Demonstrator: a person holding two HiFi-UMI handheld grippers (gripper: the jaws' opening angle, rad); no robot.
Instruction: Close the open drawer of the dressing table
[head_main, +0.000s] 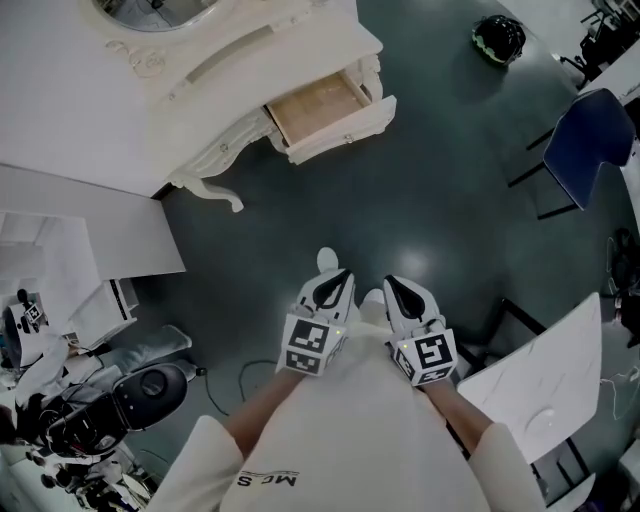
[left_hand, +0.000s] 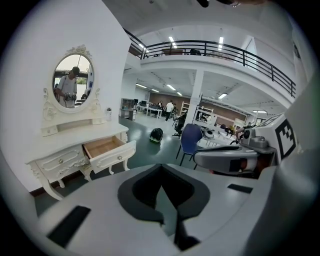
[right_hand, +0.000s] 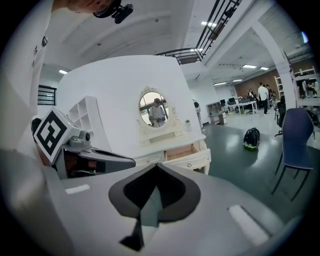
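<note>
The white dressing table stands far ahead at the top left, its right-hand drawer pulled out and showing a bare wooden bottom. The open drawer also shows in the left gripper view under the oval mirror, and as the drawer in the right gripper view. My left gripper and right gripper are held side by side close to my body, well short of the table. Both are shut with nothing between the jaws. The left gripper and right gripper point toward the table.
A blue chair stands at the right, with a dark helmet-like object on the floor beyond it. A white board leans at the lower right. White shelving and camera gear crowd the left.
</note>
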